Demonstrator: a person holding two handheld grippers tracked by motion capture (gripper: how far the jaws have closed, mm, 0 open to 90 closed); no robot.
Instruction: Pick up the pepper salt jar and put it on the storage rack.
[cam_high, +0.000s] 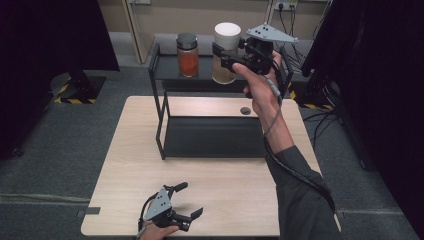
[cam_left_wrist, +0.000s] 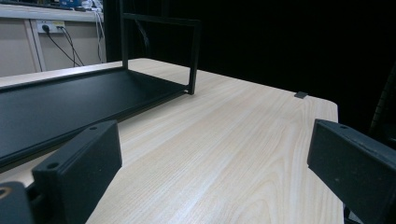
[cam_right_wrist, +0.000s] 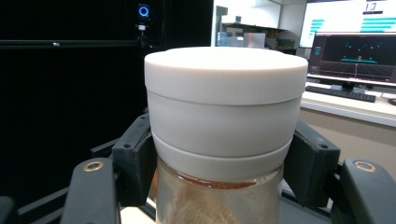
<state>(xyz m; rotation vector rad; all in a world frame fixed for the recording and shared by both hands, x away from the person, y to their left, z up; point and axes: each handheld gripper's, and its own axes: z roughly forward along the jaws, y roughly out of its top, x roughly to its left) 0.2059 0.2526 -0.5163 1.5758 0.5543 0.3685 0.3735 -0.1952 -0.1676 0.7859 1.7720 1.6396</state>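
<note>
- The high view was evenly lit from above; the pale counter (cam_high: 210, 195) was bright and the left and right edges fell into near-black.
- Shadows on the counter were soft and faint.
- In the left gripper view the wood grain showed a mild sheen, and the near fingers (cam_left_wrist: 79, 172) were blurred.
- In the right gripper view the white lid (cam_right_wrist: 224, 98) was bright and slightly soft; the far monitor (cam_right_wrist: 355, 56) glowed, out of focus.

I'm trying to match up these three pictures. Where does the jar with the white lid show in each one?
High view: the white-lidded jar stands on the black shelf's top tier, upper middle, with the right gripper around it.
Left gripper view: not in this picture.
Right gripper view: the jar is at centre, between the jaws.
Shared landmark: the black shelf.
</note>
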